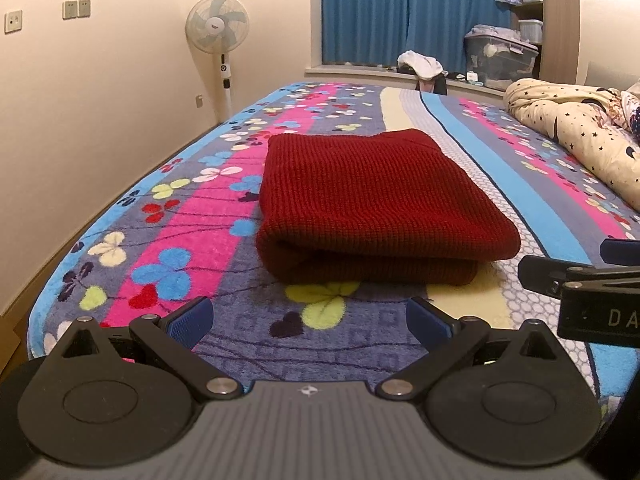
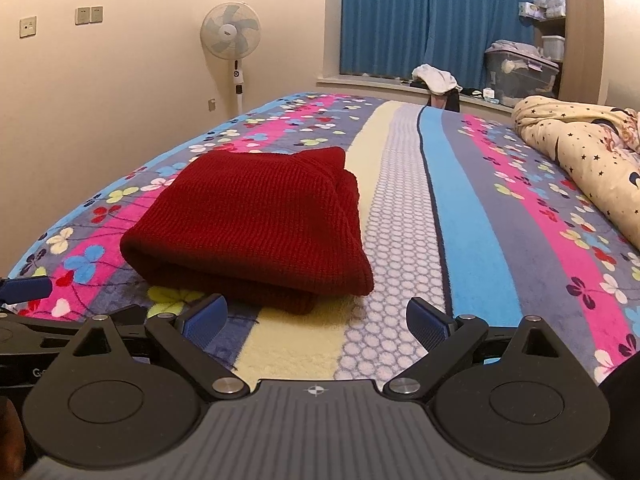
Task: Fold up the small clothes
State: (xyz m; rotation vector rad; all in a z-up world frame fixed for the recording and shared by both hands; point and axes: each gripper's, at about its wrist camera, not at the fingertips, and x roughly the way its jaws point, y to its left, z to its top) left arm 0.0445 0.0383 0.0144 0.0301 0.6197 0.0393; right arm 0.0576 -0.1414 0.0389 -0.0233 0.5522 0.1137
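Folded red knit [image 2: 256, 220], tool [image 2: 316, 322] apart

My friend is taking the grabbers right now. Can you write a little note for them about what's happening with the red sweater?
Left gripper: open, empty, low over the blanket, just short of the sweater.
Right gripper: open, empty, beside the left one, also short of the sweater.
Red knit sweater: lies folded in a neat stack on the flowered blanket, near the bed's left side; neither gripper touches it.
Done: the sweater looks fully folded.
Left: maybe tidy the small bump at its far corner. No other small clothes to fold show on the blanket.
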